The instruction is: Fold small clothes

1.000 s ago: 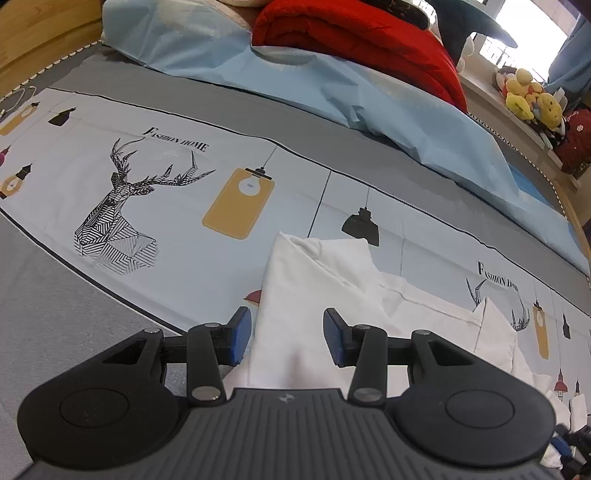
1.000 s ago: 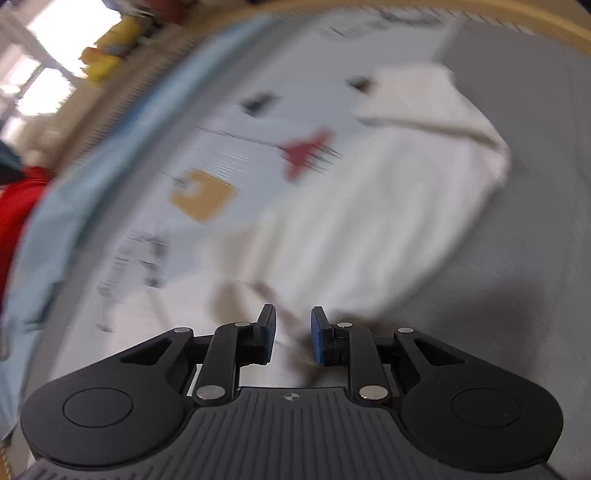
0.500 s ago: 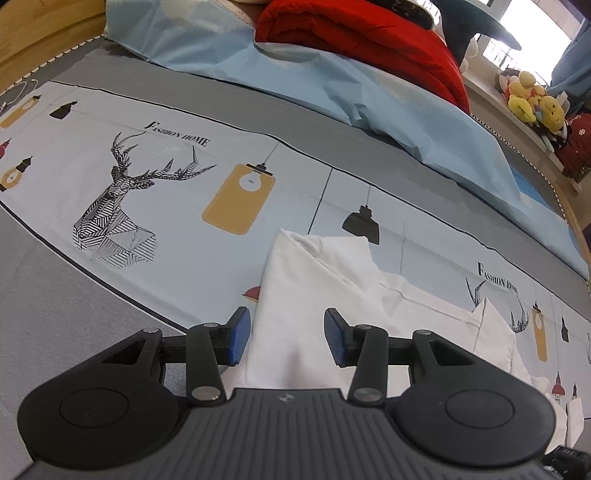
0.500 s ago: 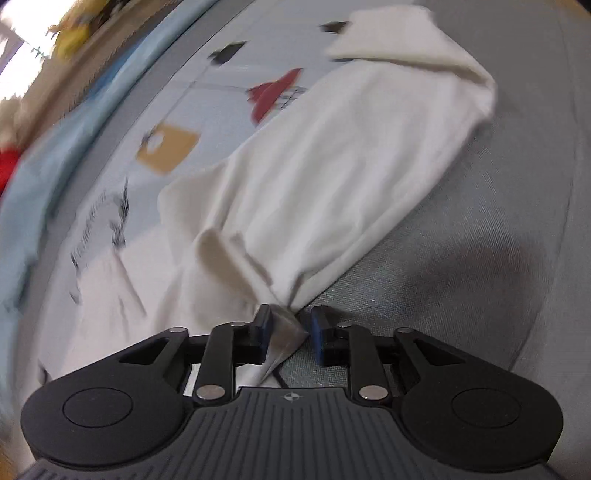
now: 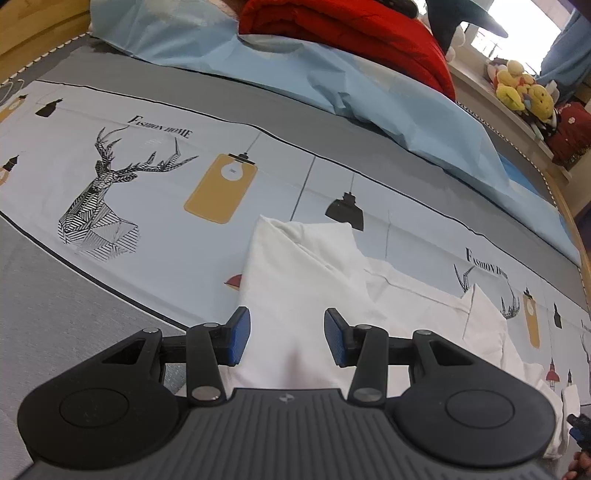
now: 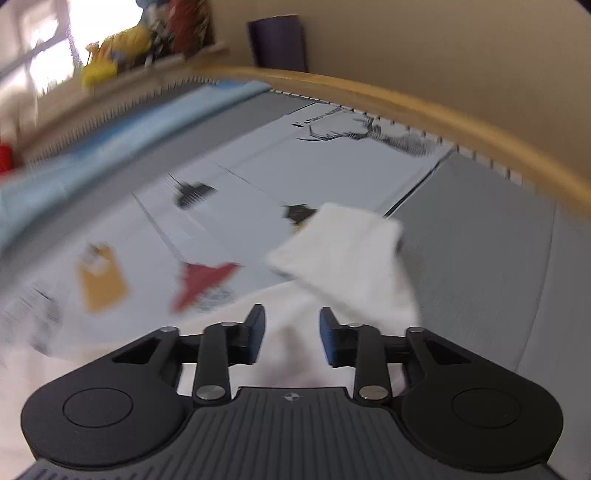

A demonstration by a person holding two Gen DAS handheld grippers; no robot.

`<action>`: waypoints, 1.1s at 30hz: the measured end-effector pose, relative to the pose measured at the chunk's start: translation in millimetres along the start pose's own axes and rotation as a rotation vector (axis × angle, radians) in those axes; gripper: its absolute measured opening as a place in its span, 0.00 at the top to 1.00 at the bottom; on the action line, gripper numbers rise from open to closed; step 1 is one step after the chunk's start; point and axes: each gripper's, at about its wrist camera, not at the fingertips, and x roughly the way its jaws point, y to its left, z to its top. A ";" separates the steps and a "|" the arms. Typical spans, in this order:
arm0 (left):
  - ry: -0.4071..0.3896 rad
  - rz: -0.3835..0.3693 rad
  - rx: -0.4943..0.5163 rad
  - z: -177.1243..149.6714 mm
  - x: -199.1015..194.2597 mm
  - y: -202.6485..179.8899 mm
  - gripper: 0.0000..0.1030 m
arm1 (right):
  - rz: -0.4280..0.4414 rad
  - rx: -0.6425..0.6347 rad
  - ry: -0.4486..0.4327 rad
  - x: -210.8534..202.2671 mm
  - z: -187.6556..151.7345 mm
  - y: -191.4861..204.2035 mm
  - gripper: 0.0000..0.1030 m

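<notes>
Two tongs work over a bed [image 5: 92, 302]. In the left wrist view the left tongs [image 5: 287, 336] stand open above a white garment [image 5: 295, 266] lying on the printed sheet [image 5: 229, 122]; the blue pads do not press the cloth. A red blanket [image 5: 343, 26] lies far behind. In the blurred right wrist view the right tongs [image 6: 291, 338] are opening over the same garment [image 6: 354, 251], cloth between the jaws but not pinched.

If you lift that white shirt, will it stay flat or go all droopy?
Probably droopy. The white cloth shirt already lies in soft creases and folded-over flaps on the printed bedsheet, so it looks thin and floppy. It likely weighs little, and it might slide rather than roll if pushed.
</notes>
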 end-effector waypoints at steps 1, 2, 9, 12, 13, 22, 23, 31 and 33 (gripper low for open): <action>0.003 -0.002 0.004 -0.7 0.5 -0.8 0.51 | -0.032 -0.055 0.005 10.2 -0.4 -1.1 0.62; 0.006 -0.003 0.007 -1.2 1.1 -1.3 0.51 | -0.062 -0.104 0.009 20.2 -1.4 -2.3 0.62; 0.019 -0.012 0.026 -4.4 3.7 -3.6 0.51 | -0.154 -0.285 0.001 55.2 -5.9 -9.7 0.79; 0.016 -0.012 0.015 -3.1 1.7 0.4 0.51 | -0.167 -0.231 -0.014 49.2 1.1 -10.4 0.96; 0.014 -0.011 0.011 -2.5 0.6 2.3 0.51 | -0.166 -0.198 -0.040 41.8 4.9 -10.0 0.96; 0.001 -0.010 -0.037 3.4 -8.6 25.7 0.51 | 0.542 -0.129 -0.341 -142.7 -2.0 125.8 0.96; 0.000 -0.012 -0.046 4.4 -9.8 29.2 0.51 | 0.717 -0.166 -0.317 -164.9 -16.9 149.1 0.94; 0.001 -0.035 -0.129 13.6 -15.1 57.5 0.51 | 0.977 -0.470 0.185 -180.6 -125.9 249.4 0.76; 0.008 -0.046 -0.147 14.9 -14.5 62.6 0.51 | 0.856 -0.452 0.179 -183.8 -118.4 242.7 0.74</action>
